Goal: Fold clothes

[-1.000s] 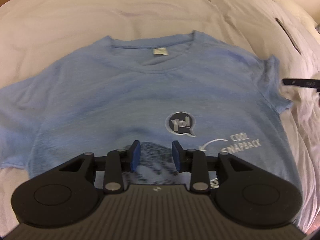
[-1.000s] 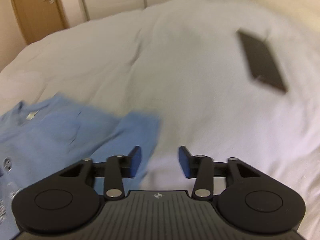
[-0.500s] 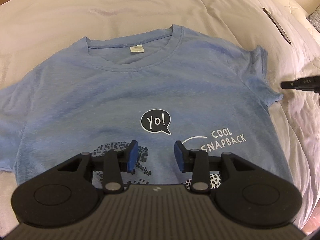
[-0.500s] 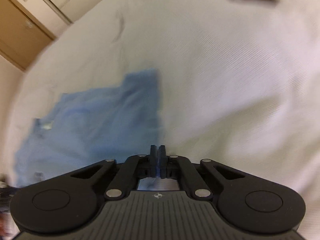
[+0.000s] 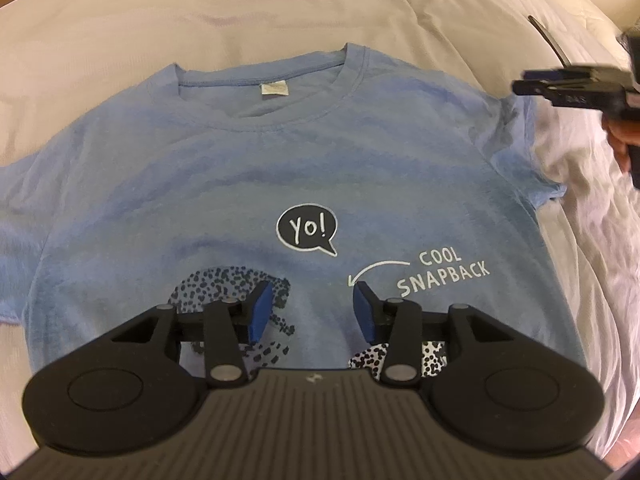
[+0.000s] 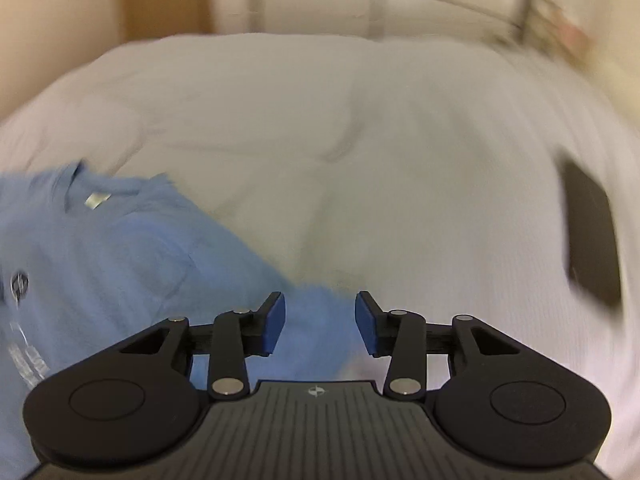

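A light blue T-shirt (image 5: 256,168) lies flat, front up, on the white duvet (image 5: 200,20); its print reads "yo!" and "COOL SNAPBACK". My left gripper (image 5: 314,300) hovers over the spotted print on the lower chest. Its jaws are opening, and nothing is pinched between them. In the blurred right wrist view the T-shirt (image 6: 120,264) fills the left side, and its sleeve end lies under my right gripper (image 6: 320,312). Those jaws are opening too, and the pads press on no cloth. From the left wrist view the right gripper (image 5: 532,82) hangs above the right sleeve, with a hand behind it.
A dark flat slab (image 6: 592,236) lies on the duvet right of the sleeve; it shows as a thin dark strip (image 5: 546,36) in the left wrist view. Cupboard fronts (image 6: 320,4) and a wooden door stand beyond the bed.
The right gripper's jaws shut half a second ago and now stand apart again; its view has rolled and swung back over the sleeve. The left jaws have spread a little wider.
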Demonstrator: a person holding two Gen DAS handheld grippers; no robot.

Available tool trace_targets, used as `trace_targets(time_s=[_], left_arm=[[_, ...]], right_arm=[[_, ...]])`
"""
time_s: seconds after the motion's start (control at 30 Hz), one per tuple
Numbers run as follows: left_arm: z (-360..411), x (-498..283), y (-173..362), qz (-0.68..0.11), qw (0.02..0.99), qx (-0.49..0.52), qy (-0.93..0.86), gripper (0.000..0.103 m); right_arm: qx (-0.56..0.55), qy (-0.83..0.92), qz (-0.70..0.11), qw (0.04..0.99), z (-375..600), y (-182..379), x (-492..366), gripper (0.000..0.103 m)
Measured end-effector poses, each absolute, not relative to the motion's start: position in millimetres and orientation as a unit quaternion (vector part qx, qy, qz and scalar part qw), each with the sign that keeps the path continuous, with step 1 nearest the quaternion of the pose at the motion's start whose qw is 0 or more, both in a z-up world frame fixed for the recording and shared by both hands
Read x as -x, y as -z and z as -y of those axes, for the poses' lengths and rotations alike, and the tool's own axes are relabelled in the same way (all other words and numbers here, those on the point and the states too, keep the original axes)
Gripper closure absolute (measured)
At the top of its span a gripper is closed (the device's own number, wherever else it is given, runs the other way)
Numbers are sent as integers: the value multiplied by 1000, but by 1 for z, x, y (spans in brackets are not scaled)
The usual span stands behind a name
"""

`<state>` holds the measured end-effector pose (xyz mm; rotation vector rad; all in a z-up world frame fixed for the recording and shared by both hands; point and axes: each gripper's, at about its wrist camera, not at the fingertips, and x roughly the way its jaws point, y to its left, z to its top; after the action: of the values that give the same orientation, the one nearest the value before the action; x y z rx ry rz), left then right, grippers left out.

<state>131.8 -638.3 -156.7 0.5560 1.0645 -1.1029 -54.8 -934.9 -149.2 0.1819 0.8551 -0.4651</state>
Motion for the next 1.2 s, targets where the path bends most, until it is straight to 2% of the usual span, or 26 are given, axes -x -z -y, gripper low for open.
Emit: trace_targets(time_s=[0.1, 0.27, 0.3, 0.33, 0.47, 0.6, 0.67, 0.73, 0.77, 0.8, 0.83, 0.97, 1.0, 1.07, 1.1, 1.2], left_arm=[[633, -133, 157, -476, 694, -241, 483, 64], [620, -138, 159, -481, 707, -230, 464, 64], [617, -139, 159, -483, 709, -228, 461, 64], [614, -140, 159, -485, 711, -225, 457, 64], [603, -143, 159, -487, 716, -218, 449, 64], [591, -144, 154, -477, 720, -218, 454, 61], [584, -145, 152, -471, 724, -215, 456, 60], [577, -148, 150, -468, 727, -209, 458, 59], [573, -149, 151, -469, 726, -208, 457, 59], [570, -151, 151, -471, 726, -207, 457, 59], [566, -152, 152, -472, 725, -206, 457, 59], [554, -152, 150, -467, 721, -212, 466, 58], [550, -151, 149, -466, 721, -214, 466, 58], [543, -150, 148, -464, 722, -218, 465, 58], [540, -149, 148, -463, 722, -219, 465, 58], [528, -150, 145, -465, 725, -216, 460, 58]], right_arm=[[-38, 171, -452, 875, 943, 155, 18, 58], [-35, 120, -509, 852, 959, 174, -5, 59], [-40, 114, -514, 849, 963, 176, -7, 73], [-46, 108, -519, 847, 966, 178, -9, 103], [-21, 153, -504, 850, 977, 175, -8, 103], [-49, 189, -472, 860, 968, 167, 11, 103], [-76, 220, -448, 863, 958, 158, 31, 99], [-104, 250, -424, 864, 947, 150, 51, 79], [-130, 262, -420, 859, 939, 150, 63, 73], [-161, 271, -419, 852, 932, 153, 77, 60], [-193, 279, -417, 843, 924, 155, 90, 54], [-316, 295, -417, 799, 910, 182, 119, 54], [-348, 295, -405, 792, 910, 188, 124, 56], [-397, 294, -391, 777, 912, 198, 127, 78], [-416, 293, -386, 769, 913, 203, 127, 103], [-391, 330, -393, 764, 902, 198, 121, 103]])
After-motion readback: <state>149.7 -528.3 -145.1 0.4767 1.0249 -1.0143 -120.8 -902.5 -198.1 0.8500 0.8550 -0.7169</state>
